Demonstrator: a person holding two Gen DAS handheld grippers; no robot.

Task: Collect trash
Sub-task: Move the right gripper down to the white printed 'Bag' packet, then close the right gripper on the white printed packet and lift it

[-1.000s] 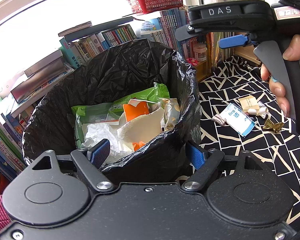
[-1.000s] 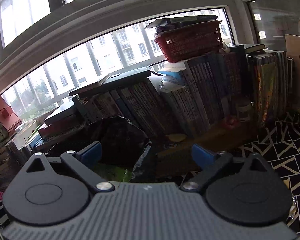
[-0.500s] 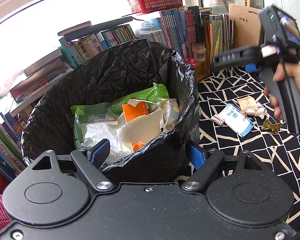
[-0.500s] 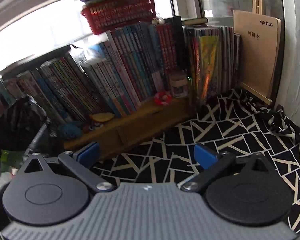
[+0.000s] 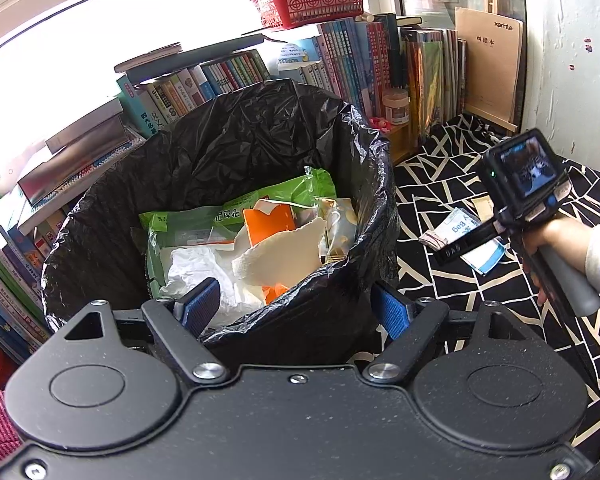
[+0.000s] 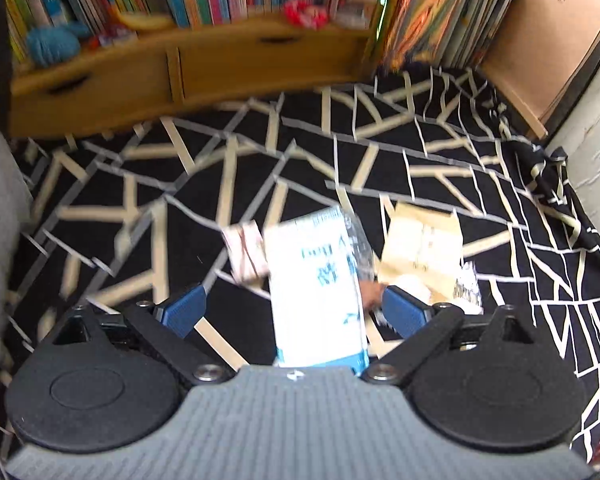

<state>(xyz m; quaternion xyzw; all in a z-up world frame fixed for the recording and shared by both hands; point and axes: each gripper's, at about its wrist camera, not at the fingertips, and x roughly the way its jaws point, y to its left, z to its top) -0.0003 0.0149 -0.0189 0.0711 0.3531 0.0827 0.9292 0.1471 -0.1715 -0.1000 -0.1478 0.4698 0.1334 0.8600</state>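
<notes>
A bin lined with a black bag holds a green wrapper, an orange carton and white tissue. My left gripper straddles the near rim, one pad inside and one outside, jaws wide apart. On the black patterned cloth lies a white and blue packet, also seen in the left wrist view as the packet. My right gripper hovers open just above it, pads on either side and not touching. A tan paper piece and a small pink-striped wrapper lie beside the packet.
A wooden shelf packed with books runs along the back. A red basket sits on top of the books. A brown board leans in the right corner against the white wall. A hand holds the right gripper's handle.
The right gripper has swung down from facing the window and books to pointing at the cloth, low over the packet. The left gripper and the bin have not moved.
</notes>
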